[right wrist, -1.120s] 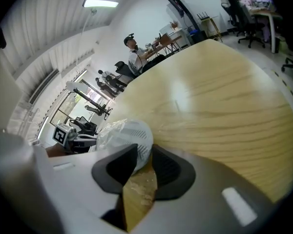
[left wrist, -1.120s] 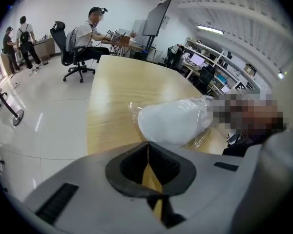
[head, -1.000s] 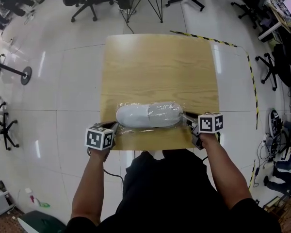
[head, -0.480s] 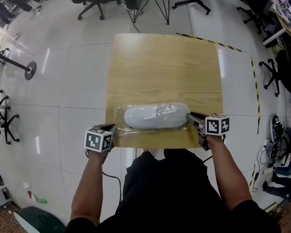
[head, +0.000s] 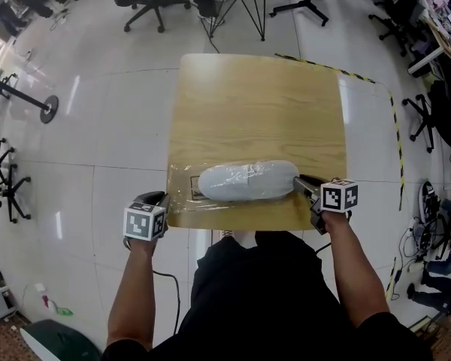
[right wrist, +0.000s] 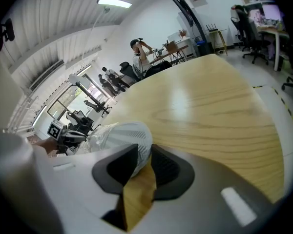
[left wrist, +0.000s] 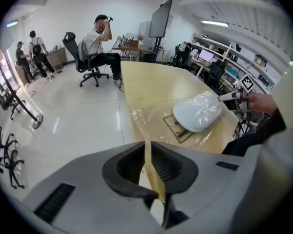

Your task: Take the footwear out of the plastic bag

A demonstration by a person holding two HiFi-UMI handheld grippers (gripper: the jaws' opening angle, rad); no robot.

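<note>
A white shoe (head: 244, 180) lies on its side in a clear plastic bag (head: 182, 195) near the front edge of the wooden table (head: 255, 104). My right gripper (head: 299, 180) is shut on the shoe's right end; the white mesh (right wrist: 129, 135) sits between its pads (right wrist: 118, 165). My left gripper (head: 159, 197) hangs just off the table's left front corner, apart from the bag. Its jaws are opening, with a narrow gap and nothing between them (left wrist: 149, 152). From that gripper view the shoe (left wrist: 198, 112) and the crinkled bag edge (left wrist: 141, 117) lie ahead.
Office chairs (head: 146, 2) and tripod legs (head: 240, 6) stand on the white floor beyond the table. Yellow-black tape (head: 395, 138) runs along the floor at the right. People sit and stand by desks (left wrist: 100, 38) in the distance.
The left gripper let go of the bag's edge and drew back to the left, off the table. The shoe in its bag shifted right with the right gripper.
</note>
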